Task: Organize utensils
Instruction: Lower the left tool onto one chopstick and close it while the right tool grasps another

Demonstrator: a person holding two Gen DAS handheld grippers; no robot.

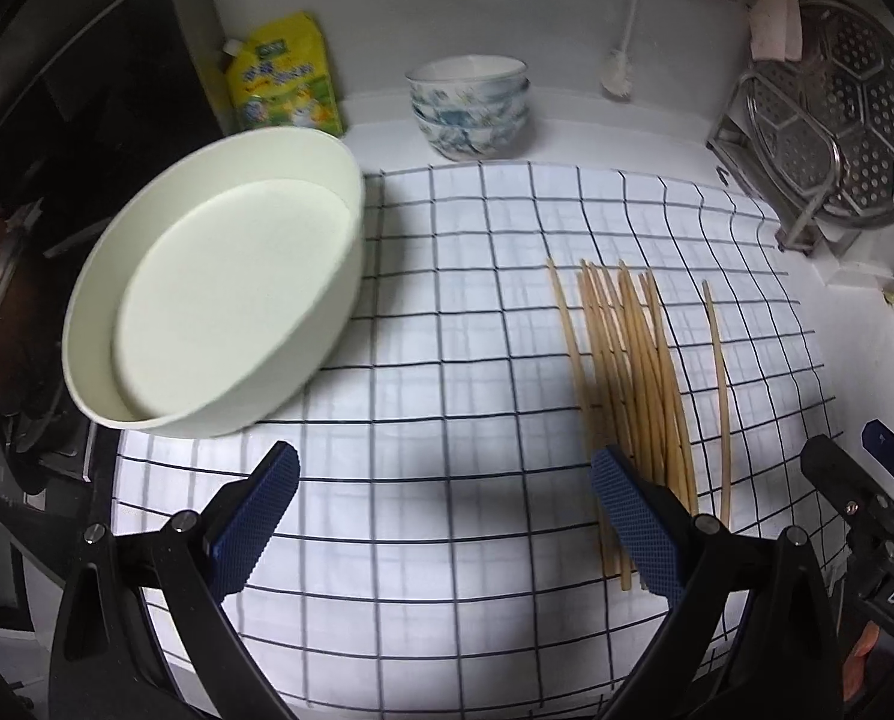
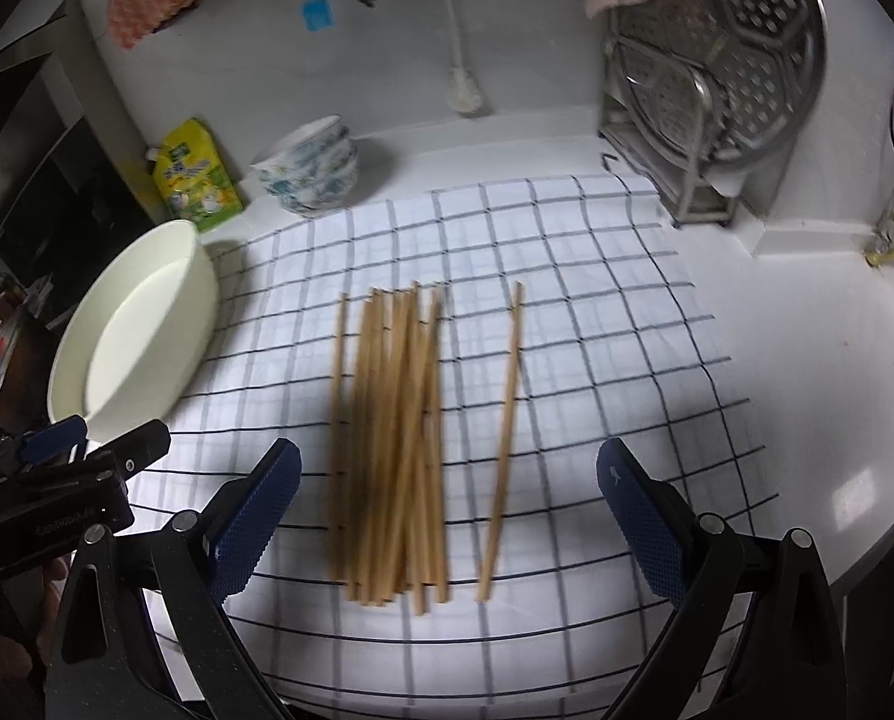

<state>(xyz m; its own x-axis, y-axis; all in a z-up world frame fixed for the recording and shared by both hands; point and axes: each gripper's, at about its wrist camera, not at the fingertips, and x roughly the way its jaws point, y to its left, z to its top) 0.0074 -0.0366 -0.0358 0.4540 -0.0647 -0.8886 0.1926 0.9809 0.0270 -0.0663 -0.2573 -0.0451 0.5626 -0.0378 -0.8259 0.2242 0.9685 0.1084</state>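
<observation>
Several wooden chopsticks (image 2: 396,432) lie in a loose bundle on a white checked cloth (image 2: 597,312), with one chopstick (image 2: 503,438) apart to their right. The bundle also shows in the left wrist view (image 1: 633,372). A pale oval basin (image 1: 219,288) sits empty at the cloth's left edge; it also shows in the right wrist view (image 2: 135,330). My left gripper (image 1: 444,516) is open and empty above the cloth, left of the bundle. My right gripper (image 2: 447,516) is open and empty, just in front of the bundle's near ends.
Stacked blue-patterned bowls (image 1: 471,105) and a yellow refill pouch (image 1: 282,81) stand by the back wall. A metal rack with a perforated steamer plate (image 1: 837,120) stands at the back right. A white brush (image 1: 618,75) hangs on the wall. A dark appliance (image 1: 57,120) borders the left.
</observation>
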